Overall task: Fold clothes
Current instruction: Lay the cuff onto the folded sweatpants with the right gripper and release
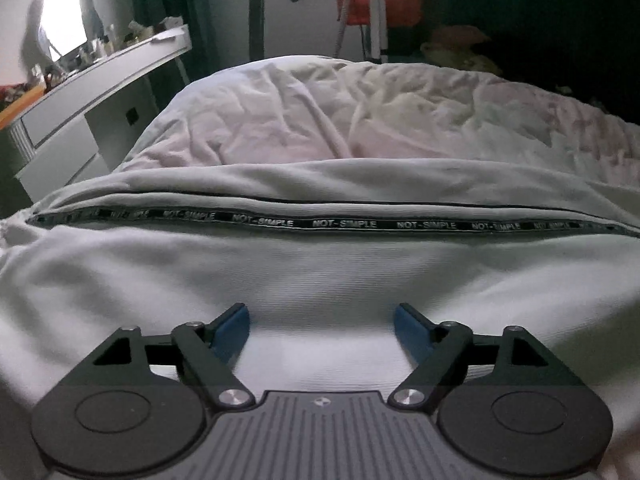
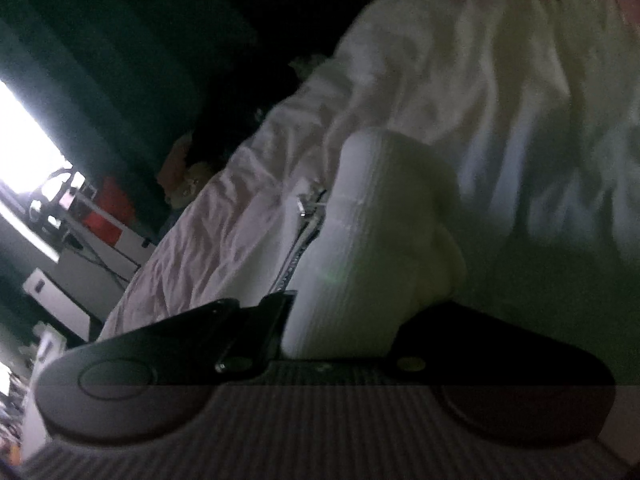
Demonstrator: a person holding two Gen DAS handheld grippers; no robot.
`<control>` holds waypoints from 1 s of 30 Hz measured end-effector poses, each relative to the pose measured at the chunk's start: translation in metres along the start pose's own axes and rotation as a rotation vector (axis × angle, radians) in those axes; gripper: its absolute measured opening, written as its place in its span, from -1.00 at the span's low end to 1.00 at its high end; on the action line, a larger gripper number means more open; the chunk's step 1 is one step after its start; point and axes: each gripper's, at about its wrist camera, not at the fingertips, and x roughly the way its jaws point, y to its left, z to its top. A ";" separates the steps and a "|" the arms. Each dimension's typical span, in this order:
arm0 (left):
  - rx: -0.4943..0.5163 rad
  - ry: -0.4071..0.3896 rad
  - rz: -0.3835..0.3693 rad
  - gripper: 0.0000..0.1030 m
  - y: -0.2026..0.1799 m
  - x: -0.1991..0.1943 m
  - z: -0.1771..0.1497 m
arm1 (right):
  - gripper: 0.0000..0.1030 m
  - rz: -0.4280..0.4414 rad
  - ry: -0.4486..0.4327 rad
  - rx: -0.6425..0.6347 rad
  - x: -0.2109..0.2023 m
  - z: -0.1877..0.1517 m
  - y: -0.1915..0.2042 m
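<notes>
Two claws work a white garment (image 1: 320, 280) spread across the lower frame on the bed (image 1: 320, 112). The left gripper (image 1: 322, 330) hovers level over it, fingers wide apart, holding nothing. The right gripper (image 2: 340, 320), tilted sideways, pinches a bunched fold; only its view shows the zipper pull (image 2: 304, 204).

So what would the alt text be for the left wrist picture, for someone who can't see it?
An open left gripper with blue fingertips hovers over a white garment spread on a bed. A black "NOT-SIMPLE" tape runs across the garment. Rumpled bedding lies beyond it, with a white dresser at left.
</notes>
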 end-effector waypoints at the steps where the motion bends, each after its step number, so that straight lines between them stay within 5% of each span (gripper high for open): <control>1: 0.001 -0.004 -0.002 0.59 0.000 0.000 0.000 | -0.82 0.001 -0.006 -0.014 -0.003 0.001 0.003; 7: 0.061 -0.020 0.007 0.60 -0.005 -0.004 0.000 | -0.81 -0.034 -0.062 -0.158 -0.013 -0.003 0.025; 11: 0.062 -0.027 0.001 0.62 -0.005 -0.013 -0.001 | -0.81 -0.053 -0.186 -0.403 -0.030 -0.020 0.074; 19: -0.069 -0.102 0.017 0.68 0.019 -0.047 -0.005 | -0.81 0.092 -0.417 -0.910 -0.077 -0.127 0.187; 25: -0.248 -0.166 0.046 0.75 0.058 -0.059 -0.002 | -0.81 0.250 -0.303 -1.368 -0.067 -0.269 0.216; 28: -0.322 -0.151 -0.024 0.75 0.069 -0.055 0.000 | -0.81 0.294 -0.166 -1.570 -0.056 -0.330 0.205; 30: -0.340 -0.144 -0.063 0.75 0.070 -0.053 0.000 | -0.80 0.266 -0.177 -1.641 -0.049 -0.347 0.196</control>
